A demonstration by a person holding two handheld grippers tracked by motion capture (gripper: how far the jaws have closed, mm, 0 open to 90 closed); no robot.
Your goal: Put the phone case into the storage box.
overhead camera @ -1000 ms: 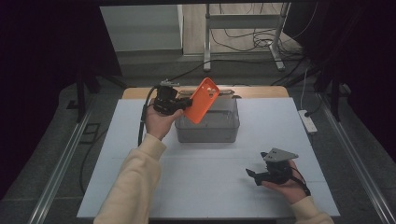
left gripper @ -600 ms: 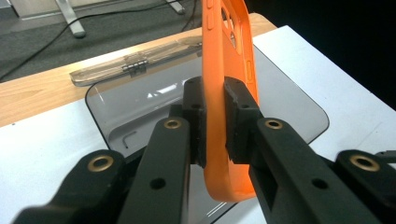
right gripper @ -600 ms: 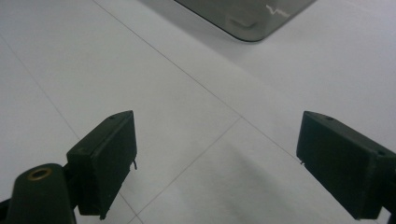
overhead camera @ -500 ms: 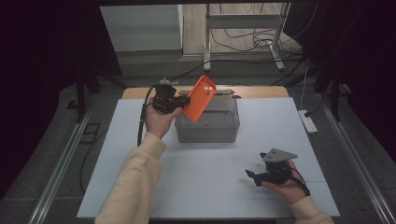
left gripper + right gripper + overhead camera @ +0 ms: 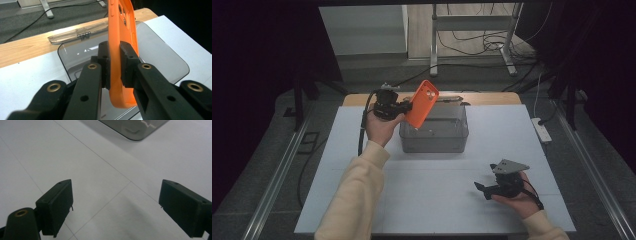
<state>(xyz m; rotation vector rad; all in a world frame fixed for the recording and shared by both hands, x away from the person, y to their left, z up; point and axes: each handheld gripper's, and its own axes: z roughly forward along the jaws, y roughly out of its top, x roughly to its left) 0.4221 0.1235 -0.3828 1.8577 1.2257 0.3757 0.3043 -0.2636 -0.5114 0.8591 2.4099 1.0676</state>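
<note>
orange phone case [image 5: 121, 47] unmarked, pinched by left gripper [image 5: 115, 62]

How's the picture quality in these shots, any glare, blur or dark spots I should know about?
High view: the surroundings fall off to near black, while the white table is evenly lit. Left gripper view: the orange phone case is sharp, white glare streaks sit on the clear plastic box, and straight edges bow slightly. Right gripper view: the close right gripper looks soft-edged, and a faint shadow lies between its jaws.
</note>
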